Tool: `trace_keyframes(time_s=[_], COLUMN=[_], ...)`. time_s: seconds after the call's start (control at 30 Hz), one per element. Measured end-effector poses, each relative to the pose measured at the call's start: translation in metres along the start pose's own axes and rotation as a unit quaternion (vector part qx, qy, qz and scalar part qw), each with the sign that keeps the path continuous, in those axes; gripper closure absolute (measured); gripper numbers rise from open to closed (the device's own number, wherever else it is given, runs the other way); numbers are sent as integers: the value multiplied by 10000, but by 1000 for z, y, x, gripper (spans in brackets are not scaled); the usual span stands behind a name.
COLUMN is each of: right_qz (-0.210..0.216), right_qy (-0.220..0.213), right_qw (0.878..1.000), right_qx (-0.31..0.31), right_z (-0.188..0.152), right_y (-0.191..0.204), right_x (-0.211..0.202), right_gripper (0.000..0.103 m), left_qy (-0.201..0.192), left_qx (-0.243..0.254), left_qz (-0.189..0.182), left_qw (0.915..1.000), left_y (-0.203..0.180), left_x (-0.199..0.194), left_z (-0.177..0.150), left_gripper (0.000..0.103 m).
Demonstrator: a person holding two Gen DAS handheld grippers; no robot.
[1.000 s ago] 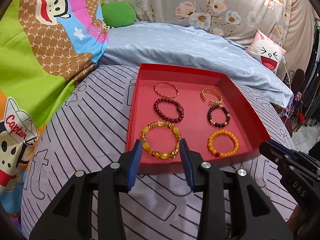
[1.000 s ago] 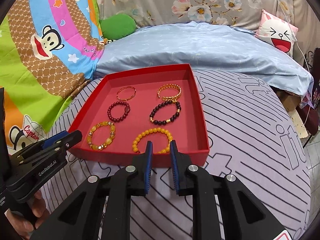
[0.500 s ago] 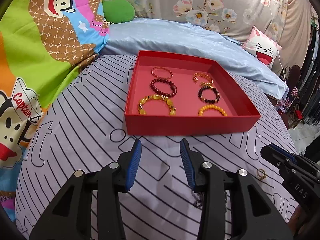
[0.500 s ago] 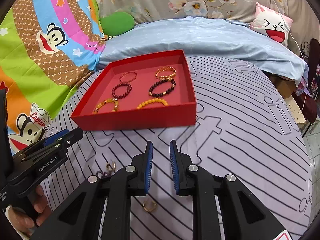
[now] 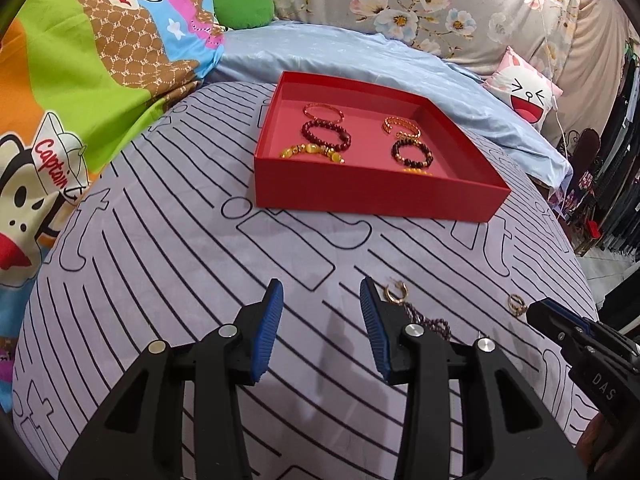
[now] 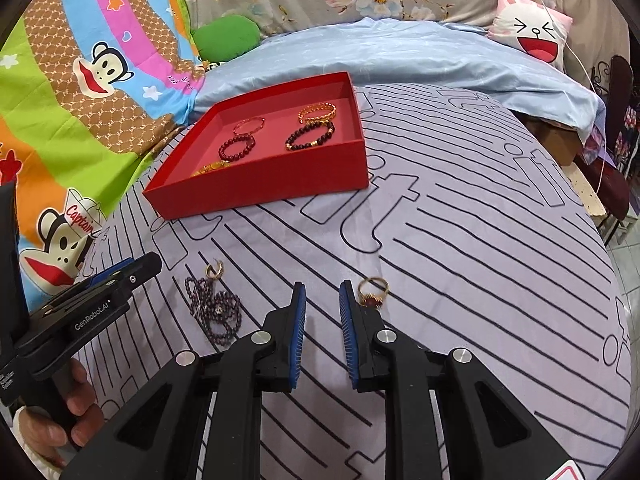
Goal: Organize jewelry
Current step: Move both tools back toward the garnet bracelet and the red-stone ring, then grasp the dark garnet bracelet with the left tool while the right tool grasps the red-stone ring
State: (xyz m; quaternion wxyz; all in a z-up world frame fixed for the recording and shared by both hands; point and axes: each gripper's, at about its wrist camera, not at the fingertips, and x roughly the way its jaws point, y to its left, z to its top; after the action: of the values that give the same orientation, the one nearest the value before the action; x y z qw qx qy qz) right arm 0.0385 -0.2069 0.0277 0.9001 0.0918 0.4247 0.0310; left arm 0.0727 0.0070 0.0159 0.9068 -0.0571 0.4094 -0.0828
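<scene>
A red tray lies on the striped bedspread and holds several bead and gold bracelets. Nearer to me, loose pieces lie on the cloth. They are a gold hoop earring, a dark bead necklace and a gold ring with a red stone. My left gripper hangs open over bare cloth, with the hoop just beyond its right finger. My right gripper is open by a narrow gap with nothing in it. The ring lies just beyond its right finger.
A light blue quilt and a cartoon-print blanket border the bedspread at the back and left. A pink cushion sits at the back right. The bed's edge drops to the floor at the right. A person's hand holds the left gripper's handle.
Both grippers have drawn back from the tray toward the near side of the bed and sunk a little. The tray now lies farther off, and the loose earring, necklace and ring have come into view.
</scene>
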Motion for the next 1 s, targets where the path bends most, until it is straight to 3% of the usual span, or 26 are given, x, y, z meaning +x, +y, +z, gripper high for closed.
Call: trace_keyframes(time_s=[0.73,0.87,1.0], right_qz=[-222,-299,-351], right_qy=[171,99,63], right_qw=[9996,9995,9992], right_qx=[9,-99,-186], right_z=[-43,-46,-47], right_y=[-11,-8,-5], right_x=[0,-1,-1], right_gripper=[85,85,83], left_qy=[180,169,150], left_qx=[46,54,103], left_qz=[-75,-131,-190], left_qw=[9998,9998,9997], left_y=[-14,-18,-26], left_x=[-6,-7,-7], left_z=[-32,-34,-32], left_gripper=[63,52,50])
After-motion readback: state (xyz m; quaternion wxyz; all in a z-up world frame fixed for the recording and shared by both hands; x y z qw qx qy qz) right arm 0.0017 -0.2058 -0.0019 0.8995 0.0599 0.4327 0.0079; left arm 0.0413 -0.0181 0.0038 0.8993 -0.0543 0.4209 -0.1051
